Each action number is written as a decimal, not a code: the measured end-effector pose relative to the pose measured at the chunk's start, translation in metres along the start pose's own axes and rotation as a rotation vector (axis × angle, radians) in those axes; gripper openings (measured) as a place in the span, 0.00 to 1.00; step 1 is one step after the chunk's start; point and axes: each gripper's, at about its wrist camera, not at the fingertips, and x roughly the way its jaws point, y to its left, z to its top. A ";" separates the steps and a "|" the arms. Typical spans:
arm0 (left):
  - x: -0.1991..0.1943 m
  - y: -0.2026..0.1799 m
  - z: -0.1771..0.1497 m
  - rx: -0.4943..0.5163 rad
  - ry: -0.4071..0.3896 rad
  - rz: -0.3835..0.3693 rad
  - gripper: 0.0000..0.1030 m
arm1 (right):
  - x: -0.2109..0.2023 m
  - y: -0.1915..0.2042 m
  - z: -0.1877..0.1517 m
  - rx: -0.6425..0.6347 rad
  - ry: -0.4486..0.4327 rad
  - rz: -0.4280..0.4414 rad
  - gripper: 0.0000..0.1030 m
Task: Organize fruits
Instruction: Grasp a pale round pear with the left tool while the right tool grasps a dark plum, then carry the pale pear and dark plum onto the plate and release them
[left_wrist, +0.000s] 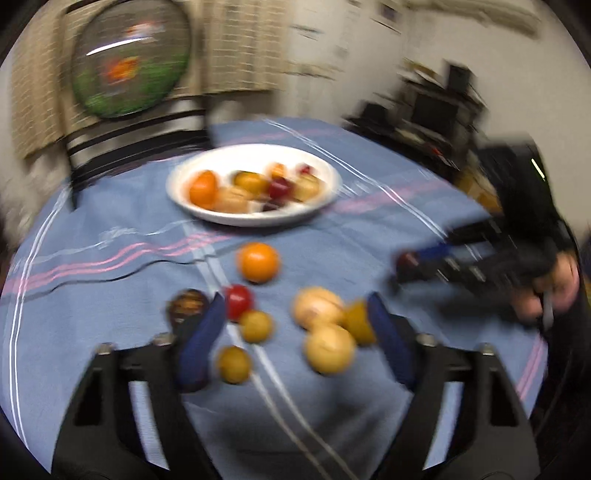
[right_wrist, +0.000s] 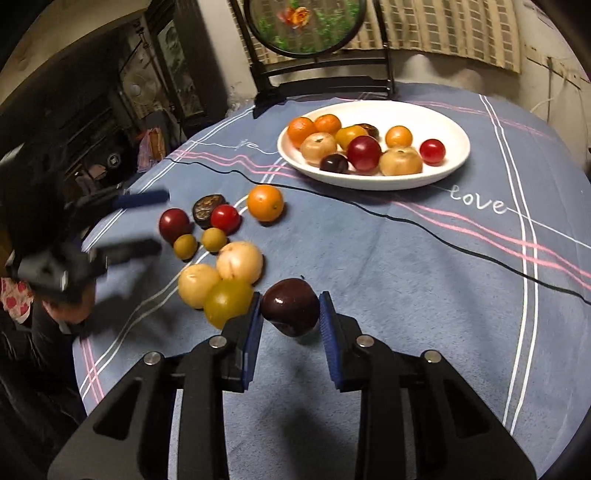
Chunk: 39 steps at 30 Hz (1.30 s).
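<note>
Blue cloth (right_wrist: 406, 258) covers the table, and the white plate (right_wrist: 448, 168) at the far side is already heaped, clearly the collecting spot. Loose fruit (right_wrist: 240, 262) is clustered nearer. Left gripper (left_wrist: 295, 325) is spread wide above that cluster, empty. Right gripper (right_wrist: 290, 314) pinches a dark plum (right_wrist: 290, 312), lifted, likely plate-bound.

Blue tablecloth (right_wrist: 424, 266) (pink and white stripes), black cable (right_wrist: 406, 221) across it, chair (right_wrist: 325, 79), round floral screen (right_wrist: 306, 26)
</note>
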 end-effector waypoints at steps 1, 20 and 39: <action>0.003 -0.008 -0.003 0.040 0.016 -0.004 0.55 | 0.001 0.001 0.000 0.002 0.005 -0.002 0.30; 0.037 -0.023 -0.020 0.114 0.192 -0.010 0.39 | 0.007 0.003 -0.002 -0.013 0.026 -0.026 0.30; 0.029 -0.015 -0.015 0.066 0.150 -0.036 0.36 | 0.003 -0.007 0.001 0.020 -0.011 -0.011 0.30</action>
